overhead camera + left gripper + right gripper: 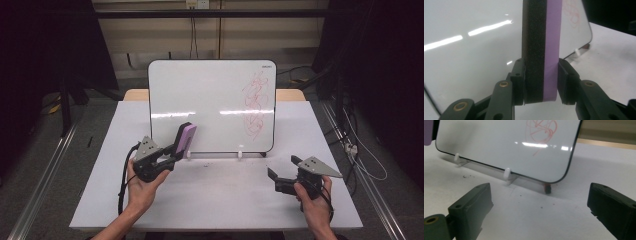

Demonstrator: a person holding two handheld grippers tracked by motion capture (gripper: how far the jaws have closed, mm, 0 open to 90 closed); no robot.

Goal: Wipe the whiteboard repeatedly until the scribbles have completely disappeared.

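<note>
left gripper view showed the left tongs [541,80] clenched on the eraser [541,50] before the whiteboard [210,100]; right tongs [282,172] were released. felt should be pressed flat against the red scribble [255,105].

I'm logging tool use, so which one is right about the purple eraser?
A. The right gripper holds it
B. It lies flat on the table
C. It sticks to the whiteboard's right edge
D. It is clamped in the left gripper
D: the left gripper has its jaws shut on the purple eraser, raised before the whiteboard.
</note>
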